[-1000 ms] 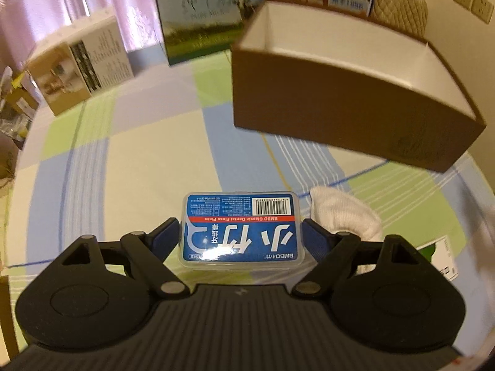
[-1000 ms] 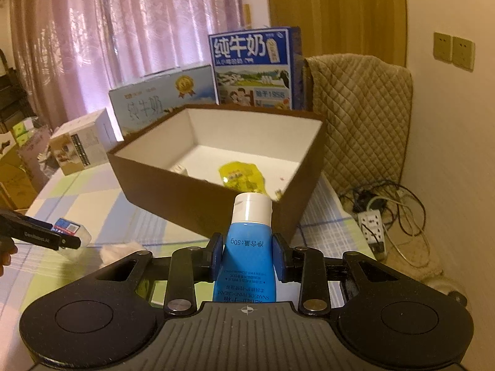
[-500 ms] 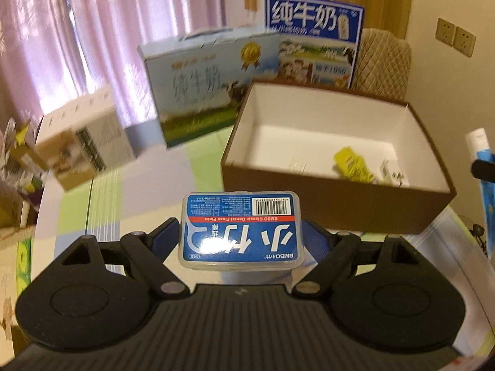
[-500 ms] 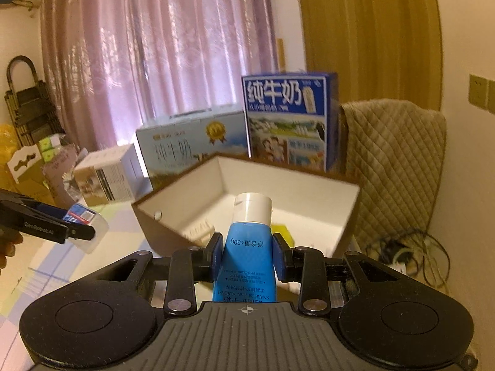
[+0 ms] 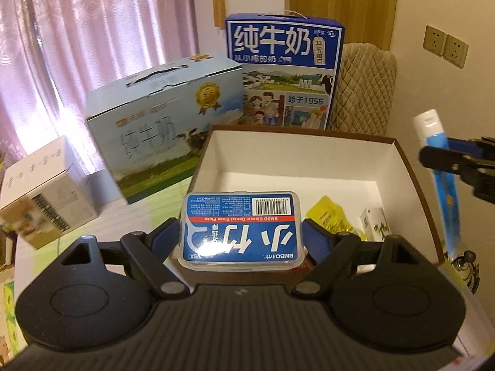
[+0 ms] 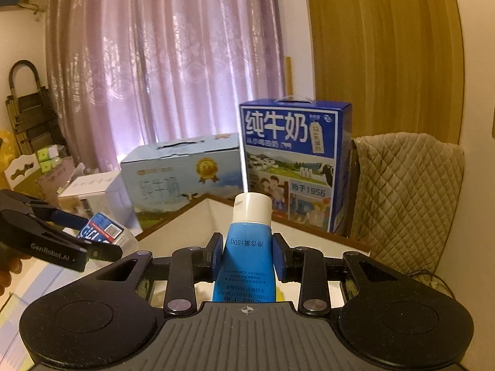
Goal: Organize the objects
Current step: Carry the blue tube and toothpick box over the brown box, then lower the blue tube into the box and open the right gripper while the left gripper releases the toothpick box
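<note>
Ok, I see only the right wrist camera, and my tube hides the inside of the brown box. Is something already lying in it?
Observer: Yes. In the left wrist view a yellow packet lies on the floor of the brown box.
Operator: Only this one thing?
Observer: No. A small white carton lies to the right of the packet, near the box's right wall.
Operator: And how does the left gripper hold the floss case?
Observer: The left gripper has its blue pads on the two short ends of the floss case, with the printed label facing the camera.
</note>
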Motion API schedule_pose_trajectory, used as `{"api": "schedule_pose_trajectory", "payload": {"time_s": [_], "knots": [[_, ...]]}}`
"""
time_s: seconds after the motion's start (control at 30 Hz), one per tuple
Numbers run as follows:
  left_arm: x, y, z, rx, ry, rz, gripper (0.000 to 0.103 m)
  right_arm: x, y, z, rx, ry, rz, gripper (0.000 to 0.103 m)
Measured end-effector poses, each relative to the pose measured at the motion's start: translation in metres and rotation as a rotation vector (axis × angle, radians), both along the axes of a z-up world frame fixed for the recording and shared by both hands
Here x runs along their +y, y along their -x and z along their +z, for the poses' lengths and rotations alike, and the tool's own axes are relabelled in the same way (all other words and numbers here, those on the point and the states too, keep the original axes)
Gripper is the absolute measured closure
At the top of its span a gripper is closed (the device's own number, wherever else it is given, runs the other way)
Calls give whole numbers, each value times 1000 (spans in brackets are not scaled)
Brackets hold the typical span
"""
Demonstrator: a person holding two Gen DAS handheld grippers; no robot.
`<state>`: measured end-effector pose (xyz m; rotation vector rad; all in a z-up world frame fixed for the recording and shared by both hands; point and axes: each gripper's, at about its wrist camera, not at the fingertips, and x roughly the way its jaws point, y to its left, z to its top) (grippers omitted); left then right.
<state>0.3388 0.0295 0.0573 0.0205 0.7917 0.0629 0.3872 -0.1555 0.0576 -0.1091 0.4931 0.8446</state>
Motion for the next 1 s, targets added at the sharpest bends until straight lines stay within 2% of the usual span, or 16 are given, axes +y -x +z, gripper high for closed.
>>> {"api": "schedule_pose_trajectory", "payload": {"time_s": [0.2, 0.4, 0.6, 0.8, 1.0], "knots": [[-13, -45, -12, 35, 9, -15, 20, 17, -39, -20, 32, 43, -20, 73], [-26, -84, -35, 88, -22, -48, 20, 32, -71, -50, 93, 116, -15, 73], [-34, -117, -62, 147, -49, -68, 20, 43, -104, -79, 211, 157, -59, 73], [-35, -138, -82, 184, -52, -72, 20, 49, -125, -97, 312, 167, -116, 73], [-34, -148, -96, 208, -53, -77, 20, 56, -139, -110, 368, 211, -170, 73]]}}
